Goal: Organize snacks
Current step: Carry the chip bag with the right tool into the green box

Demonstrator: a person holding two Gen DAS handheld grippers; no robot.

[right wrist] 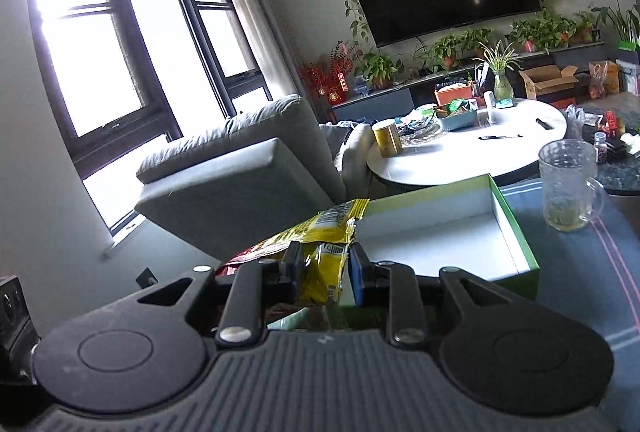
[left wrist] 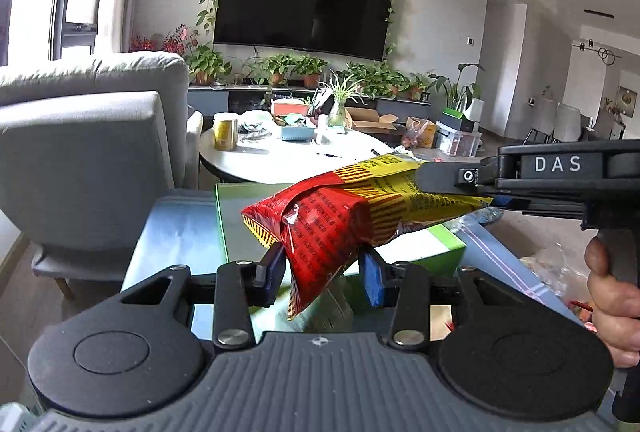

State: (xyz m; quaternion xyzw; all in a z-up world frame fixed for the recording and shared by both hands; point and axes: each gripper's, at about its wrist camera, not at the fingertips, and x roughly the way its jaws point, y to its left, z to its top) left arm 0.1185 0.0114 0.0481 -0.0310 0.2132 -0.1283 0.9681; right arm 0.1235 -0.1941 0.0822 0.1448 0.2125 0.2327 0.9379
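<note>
A red and yellow snack bag (left wrist: 340, 216) hangs in the air between both grippers, above an open green box (left wrist: 436, 252) with a white inside. My left gripper (left wrist: 322, 272) is shut on the bag's red end. My right gripper (right wrist: 323, 272) is shut on its yellow end (right wrist: 324, 268); it reaches in from the right in the left wrist view (left wrist: 440, 183). The green box (right wrist: 440, 232) lies just ahead of the right gripper on a blue cloth.
A glass mug (right wrist: 568, 183) stands on the blue cloth (right wrist: 580, 264) right of the box. A grey armchair (left wrist: 88, 151) is to the left. A round white table (left wrist: 288, 155) with a yellow tin, a basket and clutter stands behind. More snacks (left wrist: 560, 272) lie at the right.
</note>
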